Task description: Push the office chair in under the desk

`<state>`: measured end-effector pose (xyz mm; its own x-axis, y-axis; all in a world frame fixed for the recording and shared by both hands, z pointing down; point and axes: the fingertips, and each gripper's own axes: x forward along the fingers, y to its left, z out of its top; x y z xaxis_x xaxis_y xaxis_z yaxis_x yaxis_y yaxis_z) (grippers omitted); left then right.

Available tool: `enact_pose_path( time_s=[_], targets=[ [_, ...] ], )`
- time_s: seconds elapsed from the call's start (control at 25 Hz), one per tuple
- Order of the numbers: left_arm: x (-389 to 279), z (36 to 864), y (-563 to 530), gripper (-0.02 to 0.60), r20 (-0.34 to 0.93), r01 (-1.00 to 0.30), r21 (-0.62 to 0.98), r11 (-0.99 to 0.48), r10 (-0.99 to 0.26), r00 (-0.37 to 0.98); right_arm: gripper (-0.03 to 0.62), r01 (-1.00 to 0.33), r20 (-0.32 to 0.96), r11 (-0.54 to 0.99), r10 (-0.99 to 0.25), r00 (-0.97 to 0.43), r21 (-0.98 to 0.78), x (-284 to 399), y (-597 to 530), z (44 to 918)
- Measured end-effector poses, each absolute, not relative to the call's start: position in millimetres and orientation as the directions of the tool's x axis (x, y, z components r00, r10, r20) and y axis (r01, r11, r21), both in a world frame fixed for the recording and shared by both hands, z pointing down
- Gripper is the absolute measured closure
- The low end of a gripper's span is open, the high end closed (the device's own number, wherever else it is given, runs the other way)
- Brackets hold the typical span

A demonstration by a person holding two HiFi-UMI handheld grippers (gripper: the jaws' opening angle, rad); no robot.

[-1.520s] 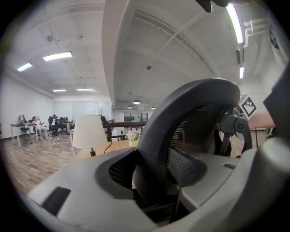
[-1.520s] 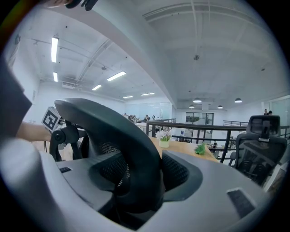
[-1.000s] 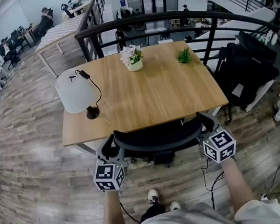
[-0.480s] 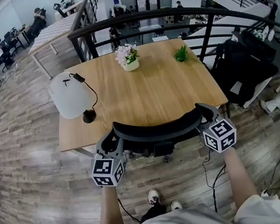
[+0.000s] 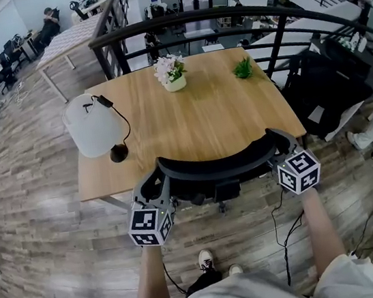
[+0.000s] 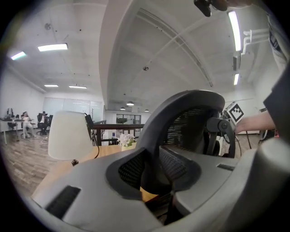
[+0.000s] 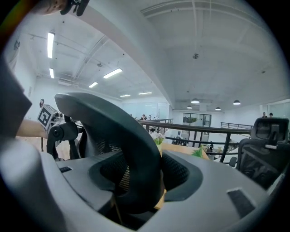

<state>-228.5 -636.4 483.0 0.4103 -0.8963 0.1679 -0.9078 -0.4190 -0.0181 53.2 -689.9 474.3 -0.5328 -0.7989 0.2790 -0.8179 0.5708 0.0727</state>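
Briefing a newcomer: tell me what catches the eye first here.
The black chair at the near edge of the wooden desk, with the left gripper and right gripper clamped on its backrest; the left jaws have just been closing. A white lamp stands at the desk's left.

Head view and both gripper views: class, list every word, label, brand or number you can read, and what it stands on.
No readable text in any view.
Left marker cube, right marker cube: black-and-white square patterns only, no letters or digits.
Office chair, lamp, desk: no label or brand shows.
Far background: too small to read.
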Motion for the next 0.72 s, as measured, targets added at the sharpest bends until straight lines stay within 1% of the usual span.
enact_pose_path(
  time_s=[0.12,0.48,0.72],
  targets=[
    [-225.5,484.4,-638.7,0.442,0.168,-0.908,-0.009,-0.418,-0.896,0.411,0.349,-0.822,0.263,0.566,-0.805,-0.532,0.07,56.3,-695.3,475.8],
    [-209.4,487.1,-646.5,0.439,0.201,-0.909,-0.006,-0.416,-0.891,0.407,0.35,-0.837,0.279,0.543,-0.815,-0.509,0.061,71.7,-714.9,477.3],
    [-208.8,485.4,-644.9,0.439,0.198,-0.921,0.01,-0.39,-0.902,0.385,0.344,-0.823,0.244,0.563,-0.81,-0.533,0.07,74.1,-711.8,477.1]
  ],
)
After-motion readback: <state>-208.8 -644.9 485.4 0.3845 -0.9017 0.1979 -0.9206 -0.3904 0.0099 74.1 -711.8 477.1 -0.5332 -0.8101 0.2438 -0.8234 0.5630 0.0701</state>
